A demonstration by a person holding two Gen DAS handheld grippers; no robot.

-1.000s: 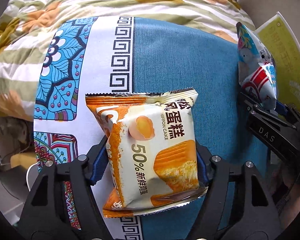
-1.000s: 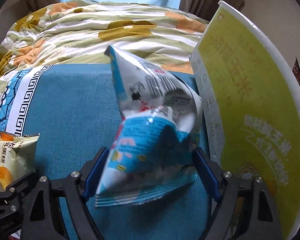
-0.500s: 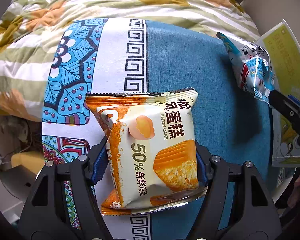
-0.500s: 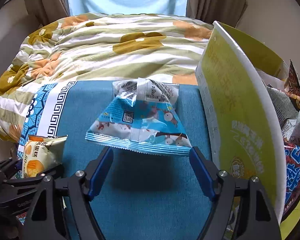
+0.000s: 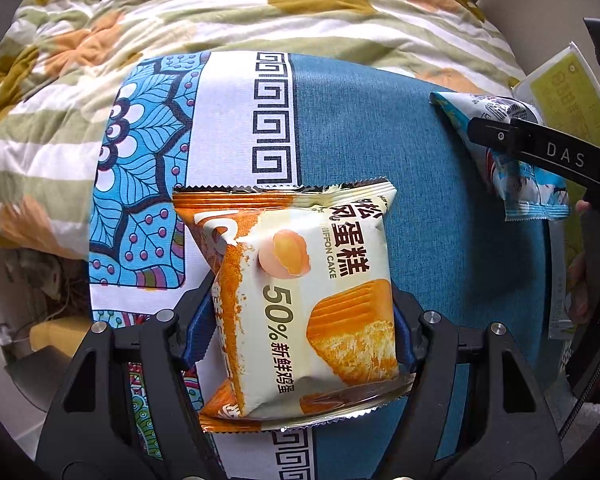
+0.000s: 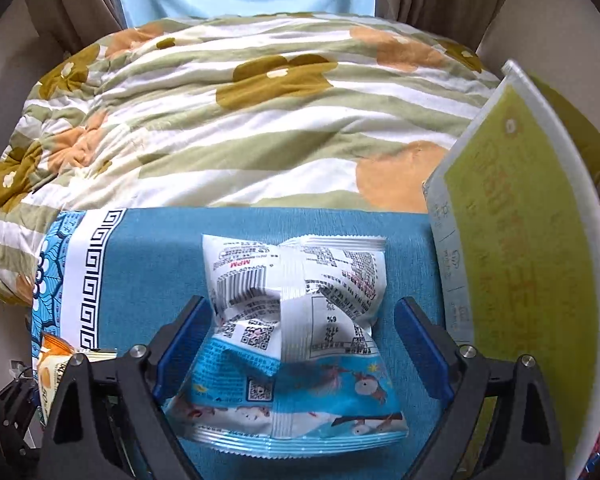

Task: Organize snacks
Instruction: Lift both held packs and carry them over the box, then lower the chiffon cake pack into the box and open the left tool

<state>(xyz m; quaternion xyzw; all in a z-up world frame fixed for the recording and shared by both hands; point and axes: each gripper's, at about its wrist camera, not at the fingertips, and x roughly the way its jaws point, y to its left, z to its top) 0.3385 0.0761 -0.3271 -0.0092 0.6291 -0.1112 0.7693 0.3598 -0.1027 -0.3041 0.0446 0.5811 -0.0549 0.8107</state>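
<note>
An orange and cream chiffon cake packet is held between the fingers of my left gripper, which is shut on it above the patterned cloth. It shows at the lower left of the right wrist view. A blue and white snack bag lies on the teal cloth, print side down. My right gripper is open, its fingers on either side of the bag with a gap on the right. The bag also shows in the left wrist view, partly behind the right gripper's finger.
A yellow-green cardboard box flap stands at the right edge of the teal cloth, with more snack packets behind it. A floral striped quilt lies beyond the cloth. The cloth has a blue patterned border at the left.
My right gripper has opened and the blue and white bag has dropped flat onto the teal cloth. The left gripper has kept hold of the cake packet and drifted slightly.
</note>
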